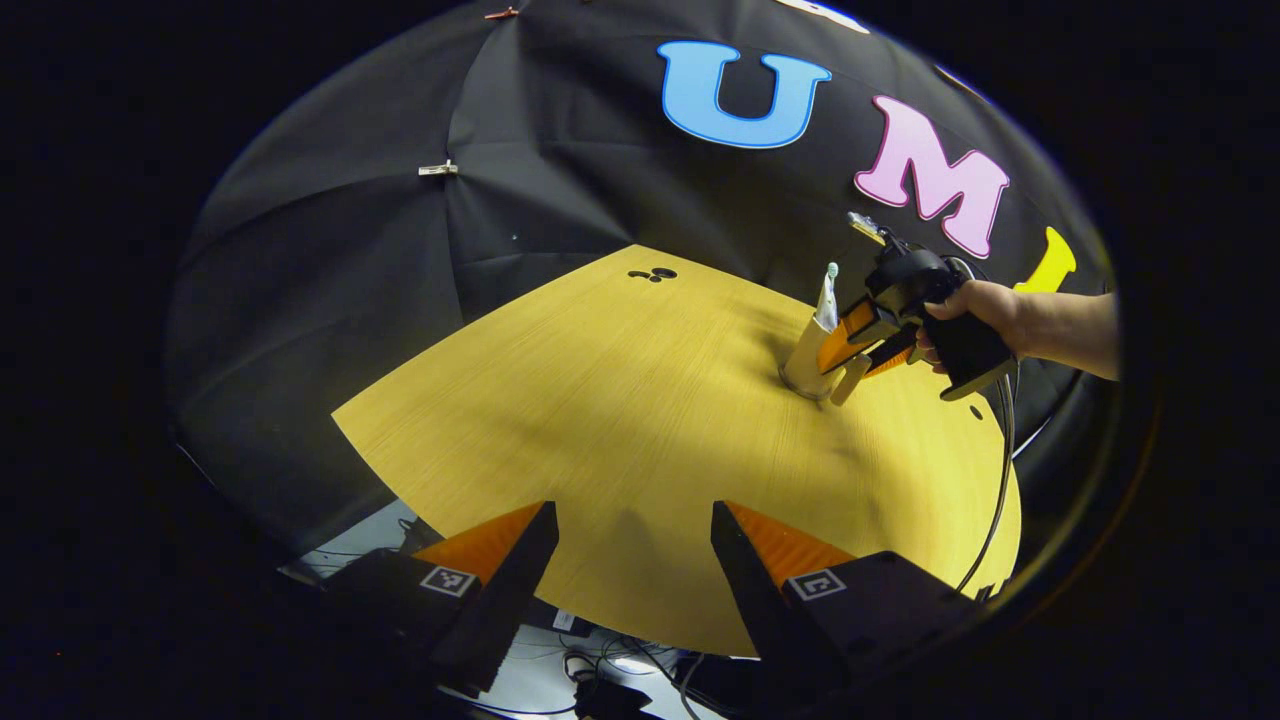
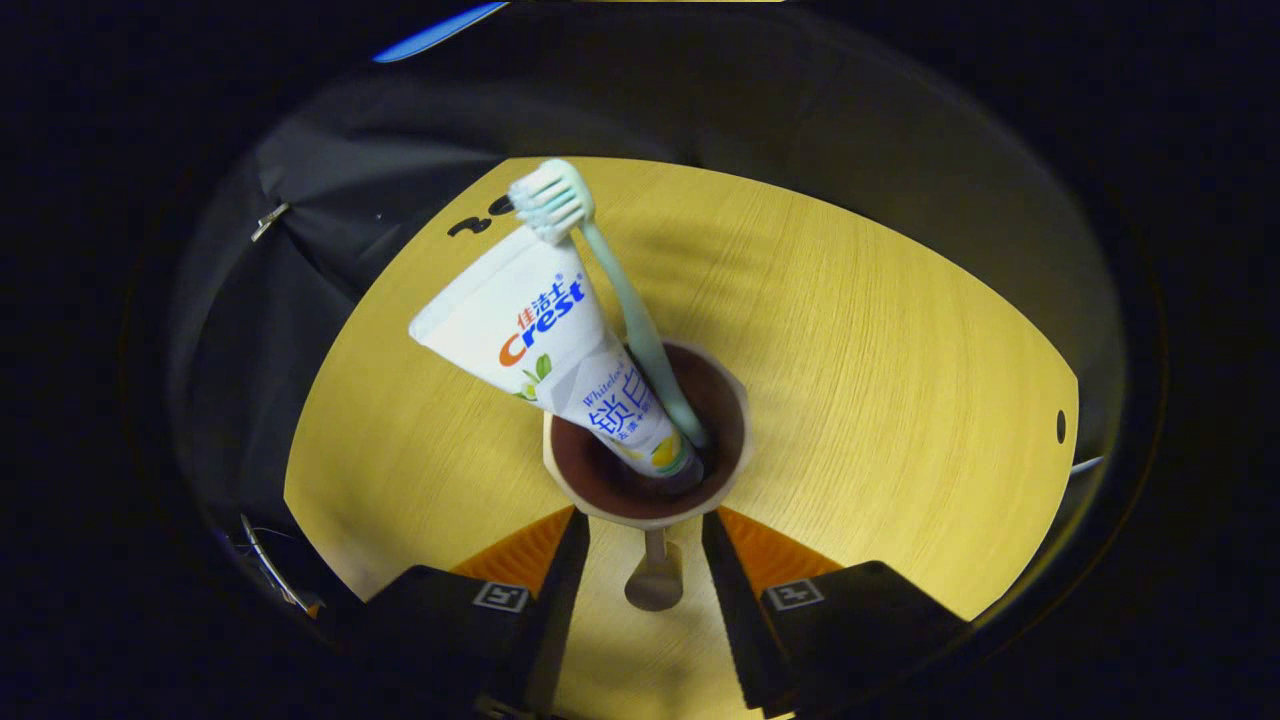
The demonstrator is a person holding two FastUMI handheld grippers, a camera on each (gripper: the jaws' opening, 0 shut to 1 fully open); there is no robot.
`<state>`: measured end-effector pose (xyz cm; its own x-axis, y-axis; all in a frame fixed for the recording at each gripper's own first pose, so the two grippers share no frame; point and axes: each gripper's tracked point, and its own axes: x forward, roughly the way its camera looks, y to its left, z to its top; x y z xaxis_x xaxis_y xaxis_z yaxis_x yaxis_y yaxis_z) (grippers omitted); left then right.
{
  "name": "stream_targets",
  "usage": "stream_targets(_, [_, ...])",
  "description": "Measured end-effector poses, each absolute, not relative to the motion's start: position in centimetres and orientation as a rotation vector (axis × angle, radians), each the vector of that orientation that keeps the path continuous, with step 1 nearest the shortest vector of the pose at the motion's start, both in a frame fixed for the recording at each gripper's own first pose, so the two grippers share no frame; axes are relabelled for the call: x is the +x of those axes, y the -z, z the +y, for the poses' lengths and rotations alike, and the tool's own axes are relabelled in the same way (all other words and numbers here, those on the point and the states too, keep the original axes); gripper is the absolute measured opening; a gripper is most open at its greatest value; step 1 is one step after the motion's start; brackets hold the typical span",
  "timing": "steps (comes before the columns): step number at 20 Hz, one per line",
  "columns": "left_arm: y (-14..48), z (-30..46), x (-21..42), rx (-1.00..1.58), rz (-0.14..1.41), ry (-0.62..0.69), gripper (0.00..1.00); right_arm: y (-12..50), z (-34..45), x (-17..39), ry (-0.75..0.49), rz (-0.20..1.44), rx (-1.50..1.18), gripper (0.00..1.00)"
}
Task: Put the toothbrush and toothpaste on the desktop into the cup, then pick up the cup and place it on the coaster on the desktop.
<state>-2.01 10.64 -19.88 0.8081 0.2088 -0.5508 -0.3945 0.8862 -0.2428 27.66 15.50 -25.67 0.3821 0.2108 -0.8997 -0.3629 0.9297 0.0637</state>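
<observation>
1. Since the toothbrush (image 2: 612, 300) and toothpaste tube (image 2: 545, 345) are already stood inside the wooden cup (image 2: 648, 500), the loading step is judged done; both are leaned against the rim toward the same side.
2. The right tongs (image 2: 640, 560) are brought up to the cup's handle (image 2: 655, 580), which lies between the two fingers; whether both fingers press on it cannot be told. The same tongs (image 1: 860, 345) are seen at the cup (image 1: 808, 365) from afar, held by a hand (image 1: 975, 310).
3. The left tongs (image 1: 635, 545) are held wide apart with nothing gripped, kept low over the desk (image 1: 620, 420), presumably out of the way.
4. No coaster can be made out; the cup's base is hidden, so whether it rests on the desk is unclear.
</observation>
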Motion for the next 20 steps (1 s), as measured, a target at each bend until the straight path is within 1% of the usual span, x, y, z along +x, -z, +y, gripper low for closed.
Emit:
stream_targets(2, [19.7, 10.3, -2.4, -0.359, 0.535, -0.323, 0.98, 24.6, 15.6, 27.2, -0.375, 1.105, -0.130, 0.80])
stream_targets(3, [19.5, 10.1, -2.6, -0.358, 0.529, -0.317, 0.98, 24.2, 15.4, 26.9, -0.374, 1.094, -0.115, 0.94])
stream_targets(4, [19.2, 9.9, -2.6, -0.354, 0.525, -0.309, 0.98, 23.1, 15.3, 26.6, -0.373, 1.073, -0.097, 1.00])
stream_targets(7, [18.5, 9.1, -2.9, -0.337, 0.511, -0.274, 0.98, 20.0, 14.3, 25.3, -0.367, 0.999, -0.053, 0.98])
stream_targets(13, [15.5, 7.0, -2.2, -0.293, 0.453, -0.172, 0.98, 12.7, 10.8, 20.9, -0.339, 0.778, 0.028, 0.99])
stream_targets(16, [12.4, 5.6, -1.5, -0.261, 0.390, -0.119, 0.97, 8.5, 8.2, 17.9, -0.306, 0.624, 0.038, 0.99])
stream_targets(20, [7.3, 3.6, -1.0, -0.176, 0.259, -0.070, 0.97, 4.0, 5.7, 12.1, -0.256, 0.419, 0.047, 0.98])
